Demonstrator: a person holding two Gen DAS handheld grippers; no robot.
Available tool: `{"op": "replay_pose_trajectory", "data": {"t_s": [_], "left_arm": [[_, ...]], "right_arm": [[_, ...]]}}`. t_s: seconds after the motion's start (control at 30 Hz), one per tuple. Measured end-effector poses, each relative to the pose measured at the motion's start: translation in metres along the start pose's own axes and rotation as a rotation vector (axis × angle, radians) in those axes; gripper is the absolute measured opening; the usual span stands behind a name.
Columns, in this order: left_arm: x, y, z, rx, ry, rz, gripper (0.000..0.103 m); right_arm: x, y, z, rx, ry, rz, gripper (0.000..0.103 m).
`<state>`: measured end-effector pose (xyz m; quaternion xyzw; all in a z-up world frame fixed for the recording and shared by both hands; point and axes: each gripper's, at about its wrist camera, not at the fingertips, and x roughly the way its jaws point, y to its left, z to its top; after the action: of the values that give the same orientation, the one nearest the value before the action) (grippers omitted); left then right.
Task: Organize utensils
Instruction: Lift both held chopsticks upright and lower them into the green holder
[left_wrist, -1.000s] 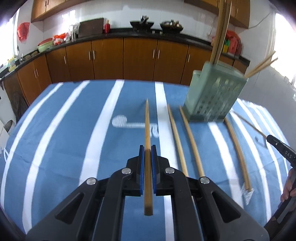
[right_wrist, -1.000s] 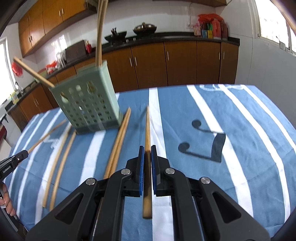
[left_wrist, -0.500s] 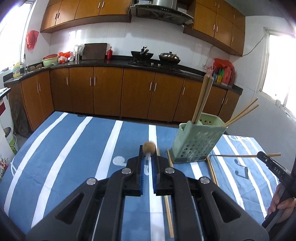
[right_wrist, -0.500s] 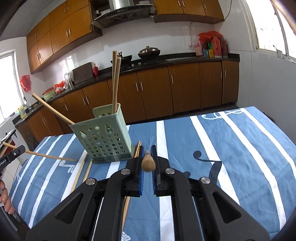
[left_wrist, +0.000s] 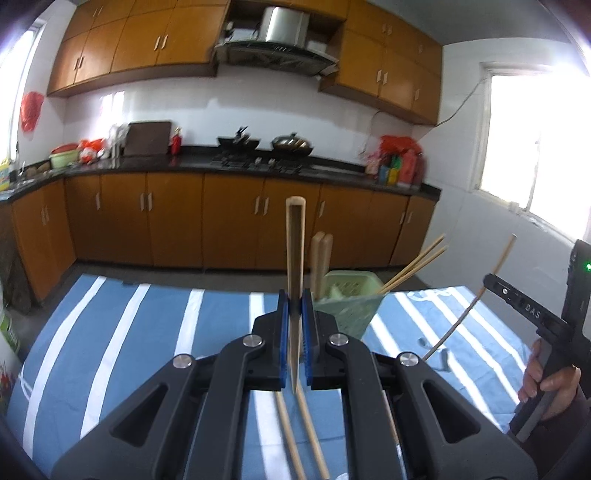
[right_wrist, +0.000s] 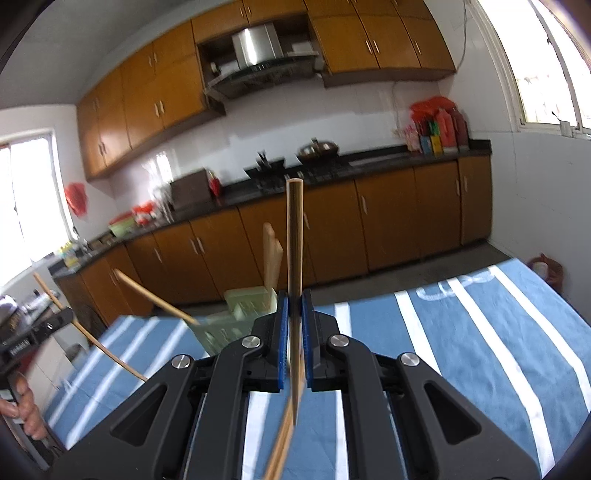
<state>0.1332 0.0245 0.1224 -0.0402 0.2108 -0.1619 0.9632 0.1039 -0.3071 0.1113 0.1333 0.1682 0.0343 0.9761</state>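
Two chopsticks are off the cloth: your left gripper (left_wrist: 294, 334) is clamped on one chopstick (left_wrist: 295, 254) and your right gripper (right_wrist: 294, 336) on another chopstick (right_wrist: 294, 243), each stick pinched between blue pads and standing nearly upright, blunt end up. A second ago both sticks lay flat on the striped tablecloth (left_wrist: 147, 332) with the pads closed around them; now both are in the air and tipped up, and the cameras look out at the kitchen cabinets (left_wrist: 166, 221) rather than down at the cloth. That puts the pickup behind you, by the look of it, and the drop into the green utensil holder (left_wrist: 347, 295) ahead. The holder stands on the cloth just beyond the left gripper and slightly to its right, already carrying several sticks, two leaning out over its rim. At least two loose chopsticks (left_wrist: 295, 443) lie on the cloth below the left gripper, so the sorting appears unfinished. In the left view your right hand (left_wrist: 550, 384) shows at the edge, gripping its handle.
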Motion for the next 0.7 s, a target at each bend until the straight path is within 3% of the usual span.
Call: {"op": "replay_pose_trajectory", "data": {"t_s": [0.17,0.37,0.5,0.7], "left_arm": [[-0.004,-0.022,0.026,0.017,-0.088,-0.033,0.008],[0.006,-0.035,0.055,-0.037,-0.197,-0.043,0.008],[0.025,-0.044,0.067,-0.037,-0.258,0.010,0.008],[0.066,-0.044,0.061,-0.047,-0.216,0.038,0.008]], "right_arm": [[-0.014,0.014,0.029,0.013,-0.100,0.068,0.008],[-0.009,0.030,0.049,0.007,-0.219,0.087,0.008],[0.011,0.036,0.056,0.005,-0.271,0.064,0.008],[0.050,0.037,0.050,0.005,-0.258,0.030,0.008]]}}
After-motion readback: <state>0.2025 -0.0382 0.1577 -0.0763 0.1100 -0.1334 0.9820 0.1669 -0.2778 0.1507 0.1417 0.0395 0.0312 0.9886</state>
